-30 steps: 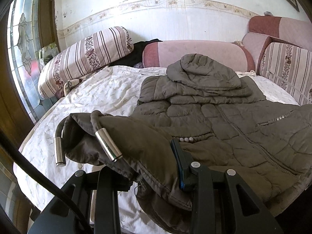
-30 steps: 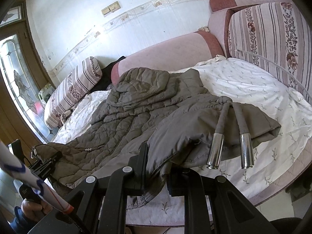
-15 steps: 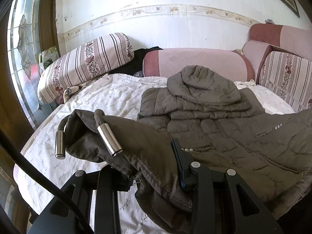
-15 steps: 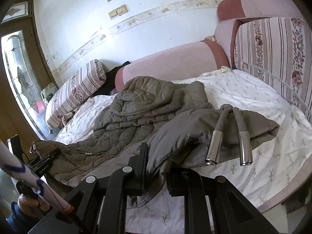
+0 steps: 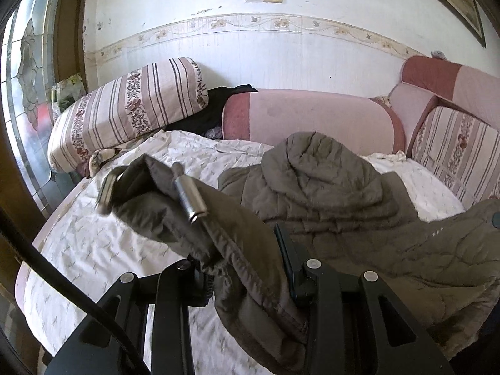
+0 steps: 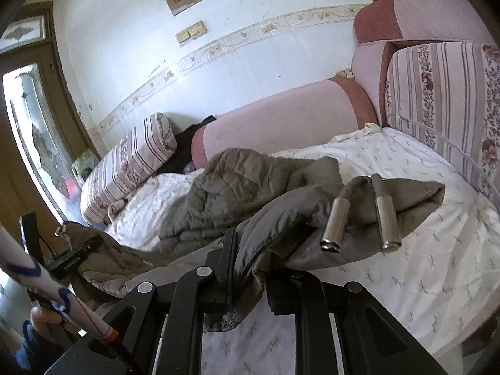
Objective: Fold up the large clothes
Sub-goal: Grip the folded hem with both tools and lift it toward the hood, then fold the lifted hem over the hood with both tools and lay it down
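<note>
**Both grippers clamped on the hem of a quilted coat, lifted off the bed**

The left gripper point(image 5: 247, 268) is closed down on a thick fold of the olive-brown quilted coat point(image 5: 328, 193); the fabric bunches between its jaws and spills over the near side. Just left of the grip, a corner of the coat hangs raised above the sheet, with two metal cord ends point(image 5: 190, 197) dangling from a drawstring.

The right gripper point(image 6: 250, 272) is nearly shut, pinching a thinner layer of the same coat point(image 6: 237, 187), the cloth running up between its jaws. To the right of that grip another corner of the coat sticks out in the air over the sheet, carrying its own pair of metal drawstring tips point(image 6: 334, 228).

Beyond both grippers, the rest of the coat lies spread on the bed, hood point(image 5: 318, 162) at the far end and the sleeves folded across the chest. The bed is covered by a white printed sheet point(image 5: 93, 250).

Along the far edge sits a pink bolster point(image 5: 312, 115), with a striped floral cushion point(image 5: 131, 103) at far left and more striped cushions point(image 5: 459, 143) at right. A dark garment point(image 5: 218, 106) is wedged between the striped cushion and the bolster. In the right wrist view, the other gripper and a person's hand point(image 6: 47, 315) show at the near left.
</note>
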A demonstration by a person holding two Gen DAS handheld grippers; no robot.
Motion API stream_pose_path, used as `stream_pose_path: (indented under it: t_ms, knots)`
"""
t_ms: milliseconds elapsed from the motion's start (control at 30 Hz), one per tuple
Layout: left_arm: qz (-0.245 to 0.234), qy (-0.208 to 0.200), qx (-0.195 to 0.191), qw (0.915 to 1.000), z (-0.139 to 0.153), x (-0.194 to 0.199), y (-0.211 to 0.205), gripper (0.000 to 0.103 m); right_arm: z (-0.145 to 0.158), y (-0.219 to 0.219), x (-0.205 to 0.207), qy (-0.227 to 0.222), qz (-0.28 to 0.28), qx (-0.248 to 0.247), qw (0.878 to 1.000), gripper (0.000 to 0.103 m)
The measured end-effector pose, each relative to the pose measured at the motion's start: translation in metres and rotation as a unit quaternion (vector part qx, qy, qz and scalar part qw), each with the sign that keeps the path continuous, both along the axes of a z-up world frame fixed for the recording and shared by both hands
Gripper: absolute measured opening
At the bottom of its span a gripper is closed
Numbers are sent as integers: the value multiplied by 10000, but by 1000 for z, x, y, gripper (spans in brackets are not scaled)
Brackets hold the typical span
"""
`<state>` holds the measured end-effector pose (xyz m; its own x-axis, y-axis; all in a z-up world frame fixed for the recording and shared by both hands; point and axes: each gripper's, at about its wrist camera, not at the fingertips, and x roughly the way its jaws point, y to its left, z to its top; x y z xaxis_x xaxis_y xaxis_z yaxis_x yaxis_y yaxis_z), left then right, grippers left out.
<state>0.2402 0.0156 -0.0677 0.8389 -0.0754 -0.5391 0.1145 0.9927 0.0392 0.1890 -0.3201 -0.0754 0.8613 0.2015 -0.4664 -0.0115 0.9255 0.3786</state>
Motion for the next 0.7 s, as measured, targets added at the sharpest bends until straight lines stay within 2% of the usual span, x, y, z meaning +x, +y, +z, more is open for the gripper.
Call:
stream_pose_path:
  t_ms: [233,400,500,567,633,700]
  knots:
    - [37,249,-329,9991,31,74,-6,35,35,-9,70,-8,-6,247,9997,17]
    - [132,475,-520,9974,40,148,-6,39,46,-17,150,43,-49,198,9998,17]
    - [189,554,-556,9967,42,193,-5,43,42,-25,201,174,-140,264,9994,17]
    - [282,429,-569,9971,48,217,-2,54,35,-32,236,299,-255,298,9988,17]
    - [369,295,-574,9972,56,235,5,59,25,-41,267,433,-394,383,9976,17]
    - [463,142,-424,9979,63,248,8,60,10,-49,299,591,-524,420,9960,17]
